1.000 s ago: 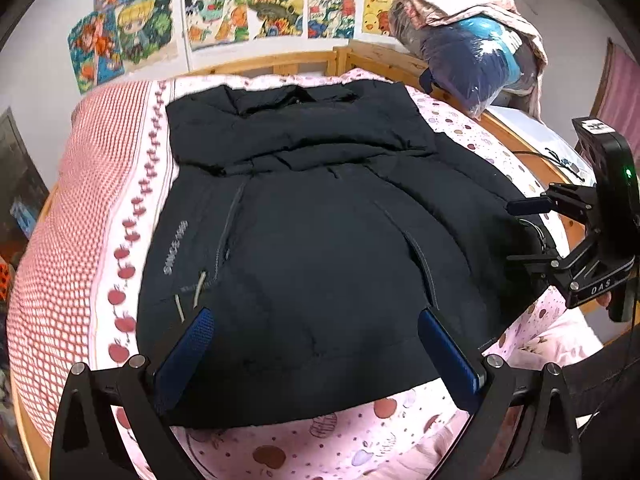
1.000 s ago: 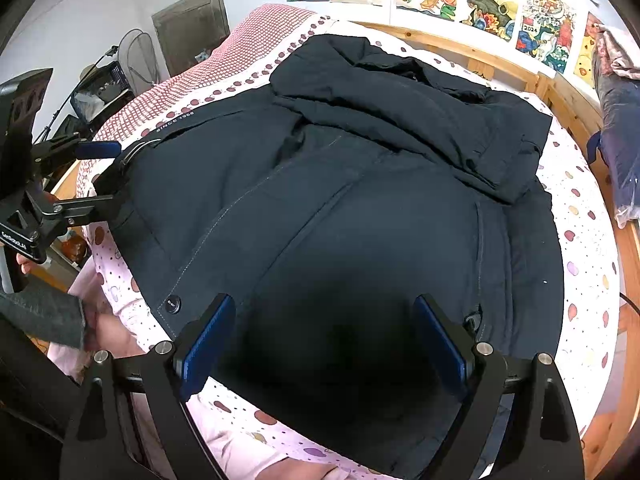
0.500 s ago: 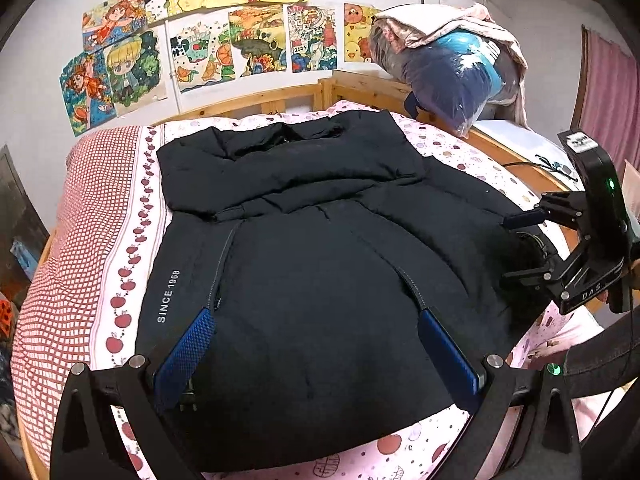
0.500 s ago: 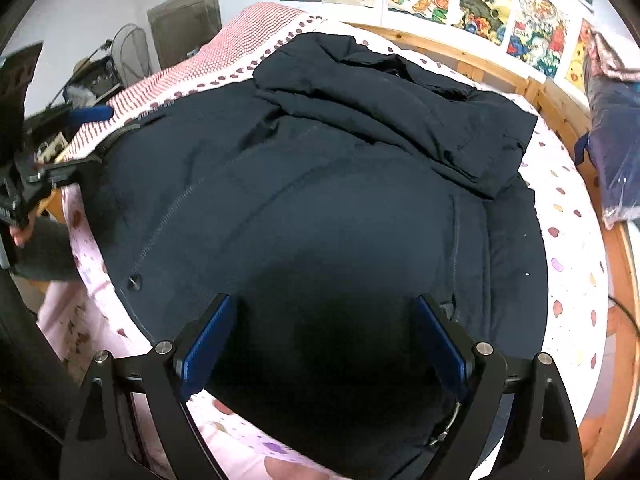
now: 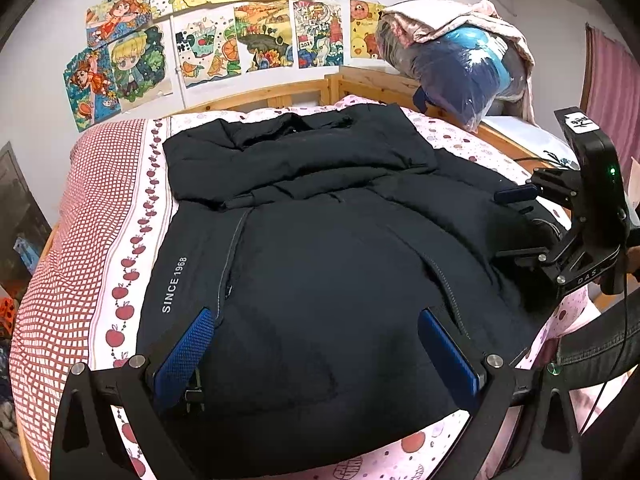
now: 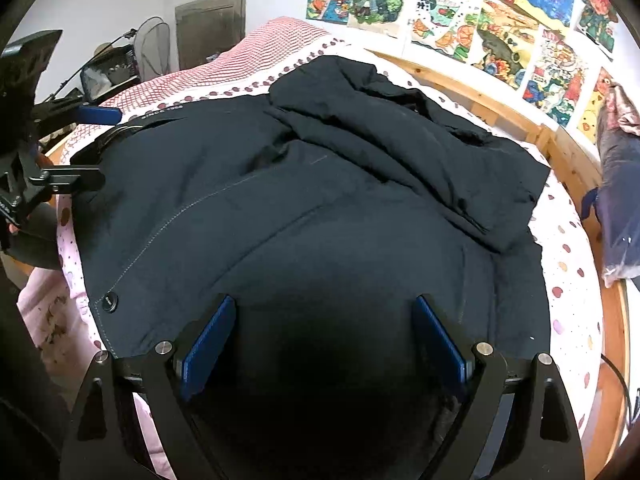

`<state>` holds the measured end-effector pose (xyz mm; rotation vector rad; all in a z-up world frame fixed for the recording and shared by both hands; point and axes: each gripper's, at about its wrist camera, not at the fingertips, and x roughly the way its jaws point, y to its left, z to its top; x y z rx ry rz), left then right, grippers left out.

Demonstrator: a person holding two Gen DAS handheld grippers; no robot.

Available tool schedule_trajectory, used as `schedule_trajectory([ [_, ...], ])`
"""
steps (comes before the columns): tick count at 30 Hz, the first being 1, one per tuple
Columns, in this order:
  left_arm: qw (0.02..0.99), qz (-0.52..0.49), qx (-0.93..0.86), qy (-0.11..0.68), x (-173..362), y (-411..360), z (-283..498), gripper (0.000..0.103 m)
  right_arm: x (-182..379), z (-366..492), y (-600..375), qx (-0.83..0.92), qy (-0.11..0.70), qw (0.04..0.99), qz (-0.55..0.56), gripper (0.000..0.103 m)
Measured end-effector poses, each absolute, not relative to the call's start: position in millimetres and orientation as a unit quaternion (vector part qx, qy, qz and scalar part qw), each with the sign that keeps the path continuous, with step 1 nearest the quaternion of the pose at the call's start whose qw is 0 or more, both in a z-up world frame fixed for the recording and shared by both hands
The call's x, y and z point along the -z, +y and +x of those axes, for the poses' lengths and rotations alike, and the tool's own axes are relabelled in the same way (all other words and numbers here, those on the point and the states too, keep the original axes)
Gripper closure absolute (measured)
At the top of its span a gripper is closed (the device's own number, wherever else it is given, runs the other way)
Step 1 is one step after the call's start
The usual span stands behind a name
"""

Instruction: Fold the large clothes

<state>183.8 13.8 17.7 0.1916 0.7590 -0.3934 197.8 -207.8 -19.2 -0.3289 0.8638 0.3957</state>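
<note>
A large black jacket (image 5: 320, 248) lies flat on the bed, collar far, hem near, sleeves folded across the chest, with "SINCE 1968" printed on its left side. My left gripper (image 5: 316, 356) is open, its blue pads wide apart over the hem's left part. It also shows in the right wrist view, where the left gripper (image 6: 80, 146) has one finger above and one below the jacket's edge. My right gripper (image 6: 324, 348) is open over the hem's right part. Seen from the left wrist, the right gripper (image 5: 516, 224) straddles the jacket's right edge.
The bed (image 5: 92, 216) has a pink sheet with red apples and a wooden frame (image 6: 472, 92). A wrapped bundle of bedding (image 5: 460, 64) sits at the far right corner. Drawings (image 5: 224, 36) cover the wall. A person's leg (image 5: 600, 352) is beside the right edge.
Both grippers have pushed forward over the hem and tilted up a little, so more wall shows. The jacket's hem now fills the gap between each pair of fingers. Both stayed open.
</note>
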Motion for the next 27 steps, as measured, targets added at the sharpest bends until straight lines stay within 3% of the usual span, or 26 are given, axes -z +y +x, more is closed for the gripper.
schedule_trajectory([
  [13, 0.883, 0.126, 0.222, 0.394, 10, 13, 159, 0.0, 23, 147, -210, -0.281, 0.439, 0.827, -0.209, 0.016],
  [27, 0.852, 0.212, 0.226, 0.422, 42, -10, 146, 0.0, 58, 117, -184, -0.266, 0.441, 0.771, -0.374, 0.016],
])
